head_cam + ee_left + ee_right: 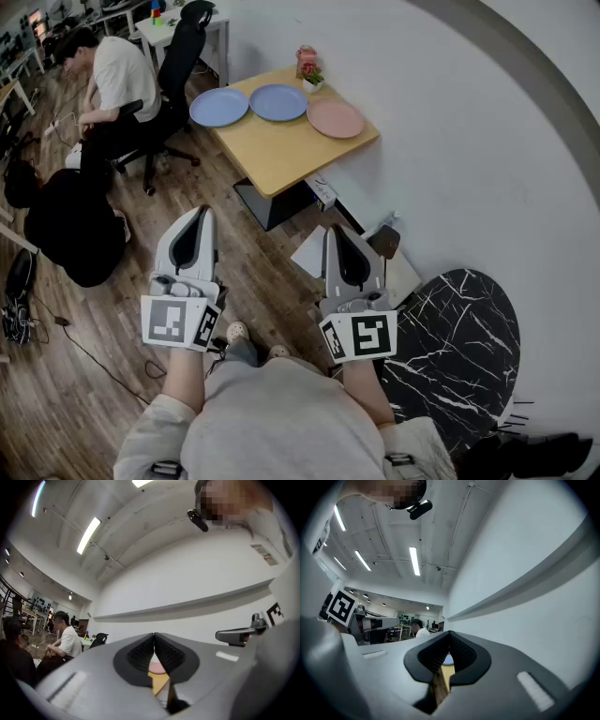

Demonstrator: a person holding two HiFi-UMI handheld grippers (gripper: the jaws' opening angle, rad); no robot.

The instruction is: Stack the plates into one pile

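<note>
**Plates lie unstacked; both tools closed and empty**

Three plates sit in a row on the wooden table (281, 155), well ahead of the person. A blue plate (218, 107) is at the left, a second blue plate (278, 102) in the middle and a pink plate (336, 119) at the right. The left gripper (202, 213) and the right gripper (334, 231) hang near the person's body, far from the table, each with its jaws pressed together on nothing.

The likeliest trouble is at pickup. Each plate lies flat, so the jaws must open and catch a thin rim, and a shallow bite could let a plate slip or tip. The left blue plate appears to reach the table's corner, though it is too small in view to be sure, so a push might send it off. A small pot (308, 67) just behind the middle plate could be knocked.

Being round, the plates have no long axis. All face up, and their row runs along the table's far edge.
</note>
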